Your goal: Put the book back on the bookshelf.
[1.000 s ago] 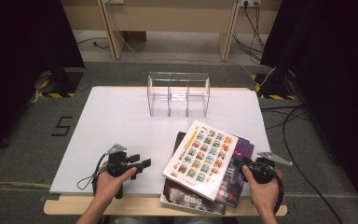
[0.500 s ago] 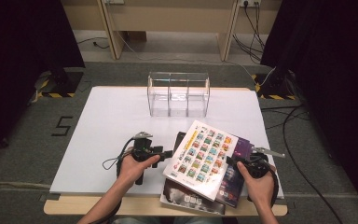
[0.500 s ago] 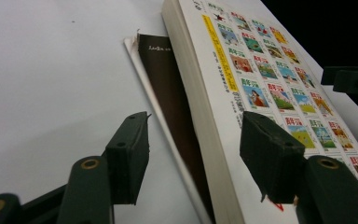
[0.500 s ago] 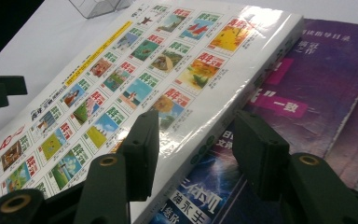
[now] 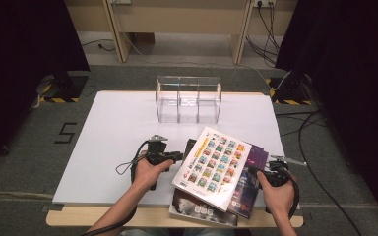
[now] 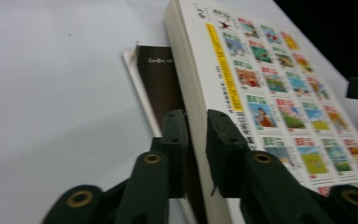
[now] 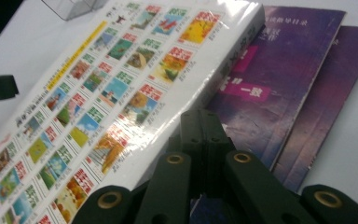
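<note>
Book (image 5: 215, 161) with a white cover and a grid of small coloured pictures lies on top of a loose stack near the front edge of the table, tilted so its long side runs away to the right. Under it sit a purple book (image 5: 248, 177) poking out on the right and a dark book (image 5: 197, 212) showing at the front and left. The left gripper (image 6: 196, 140) has come in against the white book's left edge; its jaws have just been closing and now stand narrow, with the thick page edge in the slim gap between them (whether the pads actually press on it I cannot tell). The left hand (image 5: 147, 172) wraps the handle, forearm angling in from the bottom, with the gripper pointing right toward the stack. The right gripper (image 7: 200, 130) has just snapped closed too, its jaws together with nothing between them, at the right edge of the white book just above the purple cover; the right hand (image 5: 275, 189) holds it low at the table's front right corner. The white table (image 5: 118, 128) carries a clear three-compartment box (image 5: 188, 98) at the back. Grey carpet surrounds it, with black curtains at both sides and a "5" (image 5: 67, 132) marked on the floor at the left. A yellow strip (image 6: 223, 65) runs down the white cover; its print is too small to read.
</note>
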Demonstrator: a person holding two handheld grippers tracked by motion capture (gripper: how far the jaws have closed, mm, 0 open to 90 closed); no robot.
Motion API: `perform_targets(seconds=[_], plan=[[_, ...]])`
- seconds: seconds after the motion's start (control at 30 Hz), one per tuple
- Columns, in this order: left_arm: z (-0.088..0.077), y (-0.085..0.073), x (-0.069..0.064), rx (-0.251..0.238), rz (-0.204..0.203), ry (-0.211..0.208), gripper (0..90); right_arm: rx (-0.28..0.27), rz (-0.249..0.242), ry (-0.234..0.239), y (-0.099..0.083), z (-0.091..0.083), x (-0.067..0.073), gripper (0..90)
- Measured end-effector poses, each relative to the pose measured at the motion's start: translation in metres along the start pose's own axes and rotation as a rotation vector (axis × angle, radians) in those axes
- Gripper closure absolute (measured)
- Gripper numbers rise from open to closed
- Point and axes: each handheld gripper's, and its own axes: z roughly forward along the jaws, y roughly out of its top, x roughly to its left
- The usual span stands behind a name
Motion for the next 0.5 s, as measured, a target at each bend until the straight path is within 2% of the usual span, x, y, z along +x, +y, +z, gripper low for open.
perform_targets(seconds=[0.03,0.07,0.1,0.17,0.3,0.33,0.5], plan=[[0.0,0.0,0.0,0.0,0.0,0.0,83.7,0.0,0.0,0.0,0.0,0.0,0.0,90.0],[0.002,0.0,0.0,0.025,0.019,0.014,86.5,0.02,-0.006,-0.007,-0.001,0.002,0.001,90.0],[0.002,0.0,0.0,0.025,0.019,0.014,87.6,0.02,-0.006,-0.007,-0.001,0.002,0.001,90.0],[0.005,-0.002,-0.002,0.055,0.037,0.012,88.8,0.049,-0.001,-0.015,-0.002,0.007,0.003,90.0],[0.01,-0.005,-0.006,0.091,0.053,-0.014,88.8,0.057,-0.005,-0.02,-0.001,0.011,0.005,90.0],[0.013,-0.007,-0.008,0.111,0.069,-0.019,89.1,0.071,-0.003,-0.027,-0.001,0.014,0.005,90.0],[0.01,-0.009,-0.009,0.124,0.078,-0.025,89.2,0.082,-0.003,-0.021,0.001,0.018,0.007,90.0]])
